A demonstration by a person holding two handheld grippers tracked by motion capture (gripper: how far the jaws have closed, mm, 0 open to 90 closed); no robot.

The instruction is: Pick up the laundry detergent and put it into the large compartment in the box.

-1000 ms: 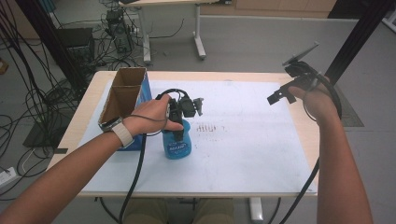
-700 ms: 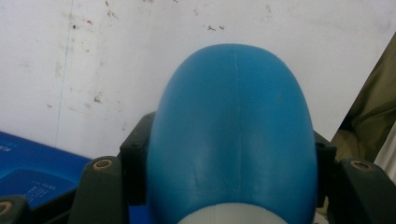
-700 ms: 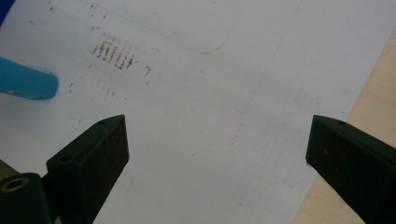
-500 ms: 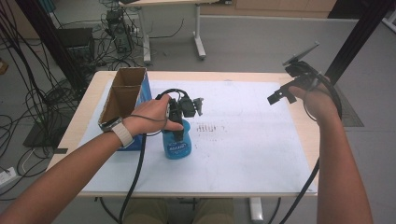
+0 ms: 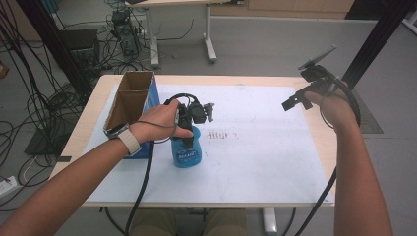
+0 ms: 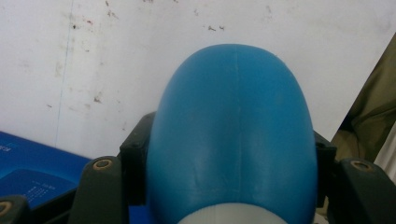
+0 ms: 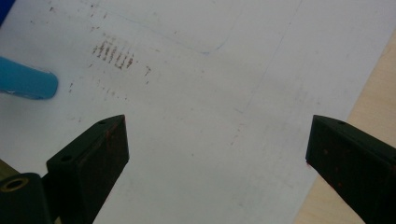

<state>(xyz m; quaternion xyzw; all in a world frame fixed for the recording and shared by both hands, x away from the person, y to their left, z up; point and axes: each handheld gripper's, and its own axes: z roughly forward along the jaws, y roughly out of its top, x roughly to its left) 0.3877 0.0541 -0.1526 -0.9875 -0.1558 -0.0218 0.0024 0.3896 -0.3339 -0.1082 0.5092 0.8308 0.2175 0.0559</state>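
Left tongs (image 5: 189, 129) clamp the bottle (image 5: 187, 151) up top (right tongs (image 7: 215, 140) wide, idle); lifted, the smooth bottle could slip.

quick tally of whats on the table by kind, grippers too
bottle: 1, blue, clamped in the left gripper
box: 1, blue and brown, open top
white sheet: 1
grippers: 2, counting the right gripper, held above the table with jaws apart
total: 5

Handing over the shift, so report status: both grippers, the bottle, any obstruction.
Left gripper shut on blue bottle, upright on white mat. Right gripper open, empty. Cardboard box close left of bottle.
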